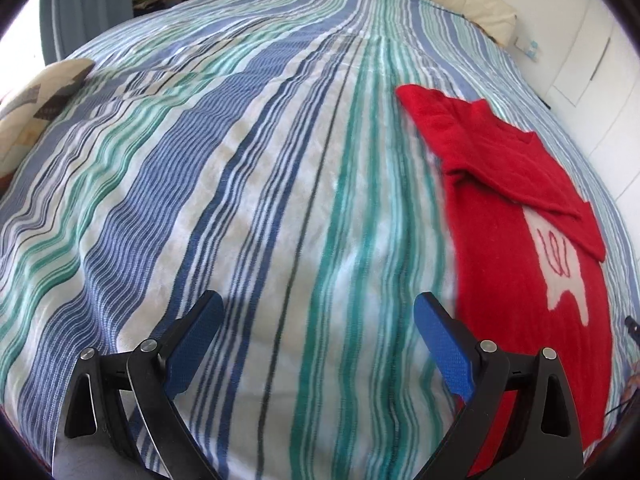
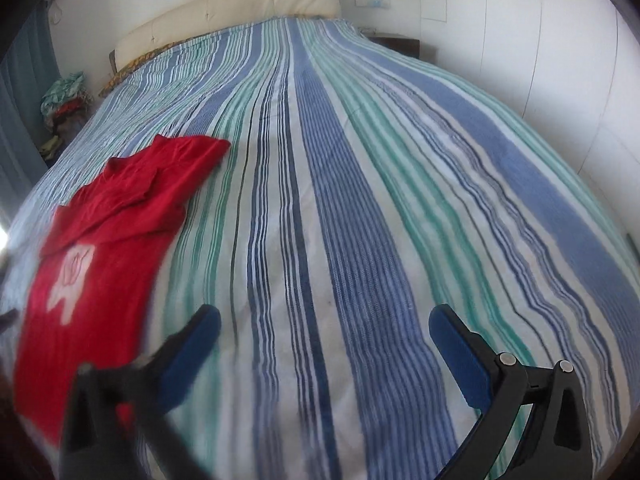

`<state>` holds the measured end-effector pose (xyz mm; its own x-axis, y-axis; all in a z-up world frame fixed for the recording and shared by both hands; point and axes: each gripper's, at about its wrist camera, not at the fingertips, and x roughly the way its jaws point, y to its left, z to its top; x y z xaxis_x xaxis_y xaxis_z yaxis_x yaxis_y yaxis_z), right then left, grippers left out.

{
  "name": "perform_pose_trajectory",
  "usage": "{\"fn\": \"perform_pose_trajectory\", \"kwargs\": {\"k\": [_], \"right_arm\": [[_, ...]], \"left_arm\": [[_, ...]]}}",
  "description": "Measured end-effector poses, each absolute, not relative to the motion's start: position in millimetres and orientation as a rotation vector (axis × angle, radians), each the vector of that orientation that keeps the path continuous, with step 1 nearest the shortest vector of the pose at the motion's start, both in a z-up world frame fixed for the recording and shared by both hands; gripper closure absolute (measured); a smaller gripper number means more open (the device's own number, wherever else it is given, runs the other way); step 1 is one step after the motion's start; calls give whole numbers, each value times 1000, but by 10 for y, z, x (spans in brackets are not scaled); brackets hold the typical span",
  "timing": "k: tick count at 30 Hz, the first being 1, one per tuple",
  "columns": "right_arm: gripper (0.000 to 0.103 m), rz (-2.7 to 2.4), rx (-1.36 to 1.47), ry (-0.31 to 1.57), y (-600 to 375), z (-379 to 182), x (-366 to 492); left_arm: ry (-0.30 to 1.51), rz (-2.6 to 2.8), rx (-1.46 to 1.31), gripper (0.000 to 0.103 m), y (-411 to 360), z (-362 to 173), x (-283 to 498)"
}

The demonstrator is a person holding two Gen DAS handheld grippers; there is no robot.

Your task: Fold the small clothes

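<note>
A small red shirt (image 1: 516, 216) with a white printed figure lies flat on the striped bedspread (image 1: 248, 184), its sleeves folded in over the chest. In the left wrist view it lies to the right of my left gripper (image 1: 320, 308), which is open and empty just above the bedspread. In the right wrist view the shirt (image 2: 120, 220) lies to the left of my right gripper (image 2: 326, 320), which is open and empty over the bare bedspread (image 2: 360, 184). Its left finger is motion-blurred.
A cream headboard (image 2: 240, 8) stands at the far end of the bed. A patterned pillow (image 1: 36, 100) lies at the left edge. A pile of clothes (image 2: 66, 100) sits beside the bed by a blue curtain. White wardrobe doors (image 2: 560, 60) line the right side.
</note>
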<state>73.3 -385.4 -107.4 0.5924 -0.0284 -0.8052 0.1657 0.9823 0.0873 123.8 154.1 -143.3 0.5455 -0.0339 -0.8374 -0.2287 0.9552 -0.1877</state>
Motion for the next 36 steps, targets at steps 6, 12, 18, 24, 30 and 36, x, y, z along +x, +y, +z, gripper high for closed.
{"fn": "perform_pose_trajectory", "kwargs": {"k": [6,12,18,24,30,36], "right_arm": [[0,-130,182,994,-3806,-1638,817],[0,-129,188,976,-3797,-1655,756],[0,-144,161,971,-3781,-1661,715],[0,-146,159,970,-3768,-1654,742],[0,-148,157,971,-3766,-1657,738],[0,-148,156,970,-3764,-1655,736]], "left_arm": [[999,162,-258,1,1523,-1610,1340],[997,174,-217,0,1478,-1648,1338],[997,184,-198,0,1455,-1656,1329],[995,188,-191,0,1440,-1659,1333],[994,191,-190,0,1440,-1657,1331],[993,192,-188,0,1436,-1655,1328]]}}
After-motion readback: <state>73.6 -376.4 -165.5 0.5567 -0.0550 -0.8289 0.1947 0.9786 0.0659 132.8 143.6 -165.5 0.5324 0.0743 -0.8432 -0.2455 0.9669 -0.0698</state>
